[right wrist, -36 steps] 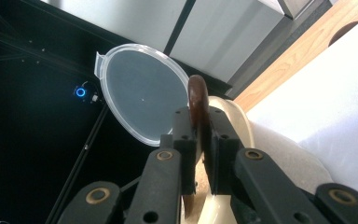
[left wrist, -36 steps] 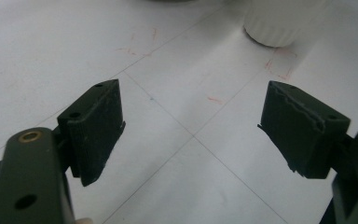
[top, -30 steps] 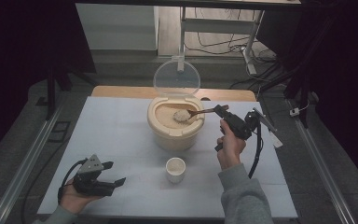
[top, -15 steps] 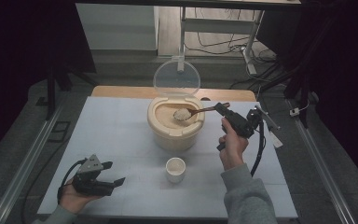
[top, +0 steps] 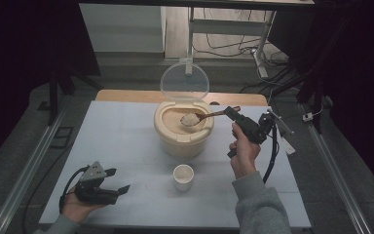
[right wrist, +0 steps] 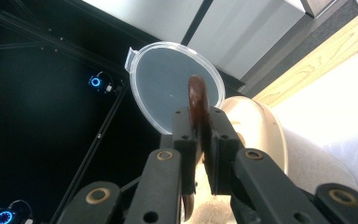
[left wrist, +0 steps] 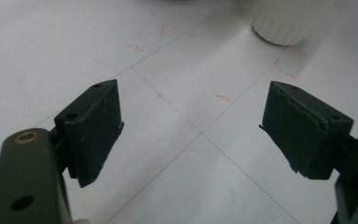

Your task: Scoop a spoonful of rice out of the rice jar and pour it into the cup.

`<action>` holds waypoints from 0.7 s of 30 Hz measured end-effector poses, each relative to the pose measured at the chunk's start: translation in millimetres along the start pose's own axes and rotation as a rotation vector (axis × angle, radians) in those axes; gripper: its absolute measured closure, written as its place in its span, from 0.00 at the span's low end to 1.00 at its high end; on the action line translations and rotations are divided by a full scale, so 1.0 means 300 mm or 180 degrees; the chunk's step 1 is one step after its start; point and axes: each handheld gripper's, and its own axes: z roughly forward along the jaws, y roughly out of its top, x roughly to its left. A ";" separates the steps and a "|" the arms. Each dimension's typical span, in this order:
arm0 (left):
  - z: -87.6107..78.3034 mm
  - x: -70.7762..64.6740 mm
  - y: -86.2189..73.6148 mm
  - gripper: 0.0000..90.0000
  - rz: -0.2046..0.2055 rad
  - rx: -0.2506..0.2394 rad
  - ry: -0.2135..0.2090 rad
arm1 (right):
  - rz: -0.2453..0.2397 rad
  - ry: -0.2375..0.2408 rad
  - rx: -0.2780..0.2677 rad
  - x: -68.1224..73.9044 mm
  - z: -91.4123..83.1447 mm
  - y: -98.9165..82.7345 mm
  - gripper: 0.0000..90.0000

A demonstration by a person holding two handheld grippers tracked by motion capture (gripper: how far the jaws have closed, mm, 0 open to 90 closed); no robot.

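Gripper on my right (top: 233,113) is clamped on the handle of a wooden spoon (top: 209,116), raised by a hand with the forearm coming up from the table's near right. I see the spoon's bowl, loaded with what looks like rice, though it's too small to be sure, over the open beige rice cooker (top: 182,129) at the table (top: 117,131) centre, its clear lid (top: 185,82) standing upright behind. My left gripper (top: 116,181) rests low at the near left corner, jaws spread wide with nothing between them. A small white cup (top: 183,177) stands in front of the cooker. I can't read any labels.
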 end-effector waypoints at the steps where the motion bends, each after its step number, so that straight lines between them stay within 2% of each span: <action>1: -0.001 0.001 -0.002 0.22 -0.0002 -0.0005 0.0005 | 0.0007 0.0000 -0.0011 0.001 0.000 0.000 0.93; 10: 0.002 0.004 -0.006 0.21 -0.0027 0.0008 0.0012 | 0.0022 0.0014 -0.0016 -0.008 -0.019 0.011 0.93; 17: 0.004 0.007 -0.009 0.21 -0.0042 0.0020 0.0013 | 0.0020 0.0028 0.0009 0.003 -0.059 0.025 0.93; 21: 0.007 0.009 -0.010 0.21 -0.0048 0.0030 0.0014 | -0.0019 0.0053 0.0080 0.012 -0.090 0.031 0.93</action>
